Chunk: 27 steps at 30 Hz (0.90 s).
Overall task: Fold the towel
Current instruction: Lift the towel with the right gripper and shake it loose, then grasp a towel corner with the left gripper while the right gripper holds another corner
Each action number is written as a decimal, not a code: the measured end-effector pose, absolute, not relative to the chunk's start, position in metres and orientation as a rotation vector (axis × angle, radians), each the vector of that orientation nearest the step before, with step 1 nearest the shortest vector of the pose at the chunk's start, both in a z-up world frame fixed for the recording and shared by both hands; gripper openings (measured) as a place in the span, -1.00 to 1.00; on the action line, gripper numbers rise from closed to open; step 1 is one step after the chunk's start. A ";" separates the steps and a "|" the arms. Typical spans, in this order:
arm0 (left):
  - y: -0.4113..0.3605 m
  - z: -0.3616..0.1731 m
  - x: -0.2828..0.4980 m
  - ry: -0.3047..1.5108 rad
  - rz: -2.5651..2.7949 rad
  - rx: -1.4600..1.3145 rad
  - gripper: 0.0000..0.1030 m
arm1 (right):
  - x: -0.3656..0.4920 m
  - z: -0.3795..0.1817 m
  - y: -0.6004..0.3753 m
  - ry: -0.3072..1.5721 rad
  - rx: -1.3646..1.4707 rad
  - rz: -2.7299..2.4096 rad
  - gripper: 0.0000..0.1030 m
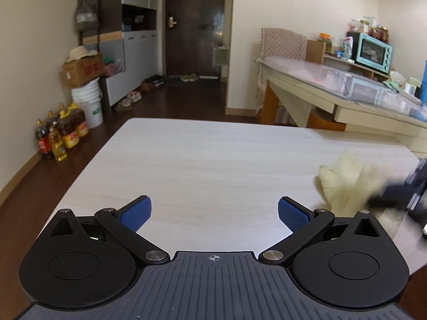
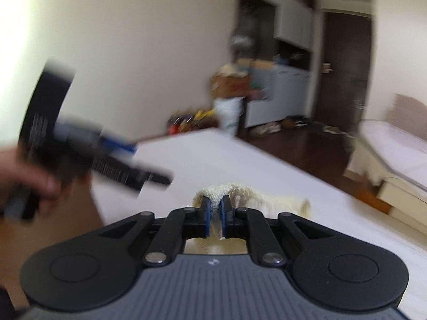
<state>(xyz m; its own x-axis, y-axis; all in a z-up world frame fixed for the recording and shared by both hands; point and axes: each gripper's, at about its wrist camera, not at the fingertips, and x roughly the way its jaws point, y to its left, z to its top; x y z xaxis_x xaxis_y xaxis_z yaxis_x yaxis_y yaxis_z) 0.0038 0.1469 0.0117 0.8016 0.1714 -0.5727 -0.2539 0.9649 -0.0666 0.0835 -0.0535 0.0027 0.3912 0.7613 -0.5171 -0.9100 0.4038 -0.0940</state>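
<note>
Left wrist view
My left gripper point(image 1: 214, 214): I am holding it over the near part of the table with its jaws spread wide and nothing between them; I judge I am keeping it free for a second corner.
Pads point(image 1: 136, 214): blue, finely ribbed rubber on black linked arms.
Table point(image 1: 202, 160): pale wood-grain top, flat and matte, with rounded far corners.
Towel point(image 1: 344, 184): it is lying at the right side of the table, well apart from my left pads, cream and fluffy, bunched into a soft lump and blurred by motion.
My right gripper point(image 1: 395, 200): it is showing only as a dark smear at the towel's right edge.

Right wrist view
My right gripper point(image 2: 215, 214): I am pinching a fold of the towel point(image 2: 256, 196) between its closed pads; I judge this is a hold for lifting an edge and spreading the cloth before folding.
Towel shape: the looped terry is bulging above and below the pads, and the rest is trailing right across the table point(image 2: 293, 186) in a crumpled strip.
My left gripper point(image 2: 128, 157): it is hanging at the left above the table, blurred, with my hand point(image 2: 29, 178) around its handle.
Task progress: I judge that the folding is not yet begun, since the cloth is still rumpled.
</note>
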 end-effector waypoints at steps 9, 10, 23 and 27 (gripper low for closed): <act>0.156 0.021 0.014 0.621 -0.013 -0.113 1.00 | 0.070 -0.012 -0.062 0.497 -0.439 1.118 -0.09; 0.149 0.022 0.017 0.621 -0.049 -0.089 1.00 | 0.068 -0.011 -0.070 0.495 -0.438 1.101 -0.09; 0.037 0.006 0.059 0.659 -0.358 0.337 0.98 | 0.087 -0.006 -0.156 0.551 -0.253 0.801 0.29; 0.037 -0.002 0.073 0.743 -0.390 0.300 -0.02 | 0.097 -0.008 -0.159 0.564 -0.209 0.808 0.35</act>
